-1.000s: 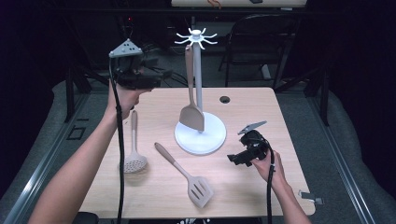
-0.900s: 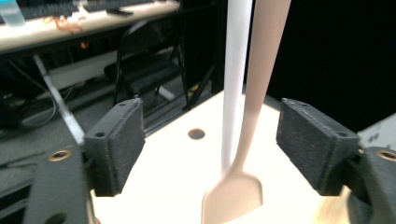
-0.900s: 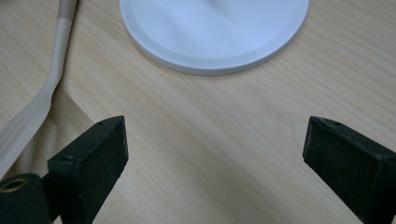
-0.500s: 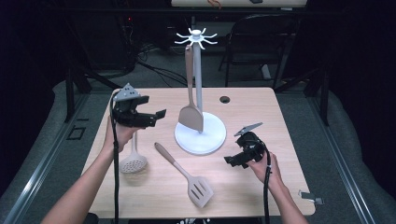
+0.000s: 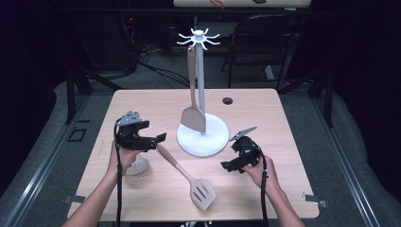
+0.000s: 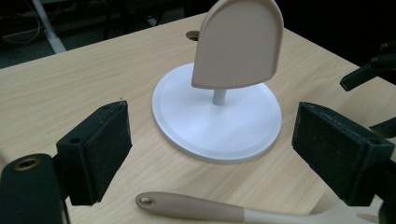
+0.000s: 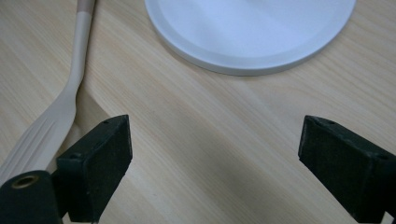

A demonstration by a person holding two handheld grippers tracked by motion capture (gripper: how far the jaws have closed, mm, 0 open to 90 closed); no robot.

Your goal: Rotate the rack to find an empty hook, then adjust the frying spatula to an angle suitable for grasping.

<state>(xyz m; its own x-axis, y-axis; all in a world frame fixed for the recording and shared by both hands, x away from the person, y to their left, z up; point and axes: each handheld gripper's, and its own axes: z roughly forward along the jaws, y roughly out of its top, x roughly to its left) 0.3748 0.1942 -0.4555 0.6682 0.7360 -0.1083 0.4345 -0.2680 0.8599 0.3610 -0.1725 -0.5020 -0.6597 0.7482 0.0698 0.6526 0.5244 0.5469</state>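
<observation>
A white utensil stand (image 5: pixel 203 137) rises mid-table, and a beige solid turner (image 5: pixel 194 118) hangs from its hooks. A beige slotted spatula (image 5: pixel 189 177) lies flat in front of it. My left gripper (image 5: pixel 158 139) hovers low by that spatula's handle end (image 6: pixel 187 205), facing the stand base (image 6: pixel 217 116). Its jaws have just been opening and hold nothing. A perforated skimmer (image 5: pixel 137 166) lies partly under my left hand. My right gripper (image 5: pixel 229 166) is open and empty, just right of the spatula (image 7: pixel 51 121) and in front of the base (image 7: pixel 252 28).
A round cable hole (image 5: pixel 228 100) sits in the wooden table (image 5: pixel 283 189) behind the stand. A dark chair (image 5: pixel 265 42) stands beyond the far edge. In the left gripper view, the right gripper (image 6: pixel 373 74) shows at the right edge.
My left gripper has come down from high at the back left to just above the table near the slotted spatula's handle. The right gripper has stayed about where it was.
</observation>
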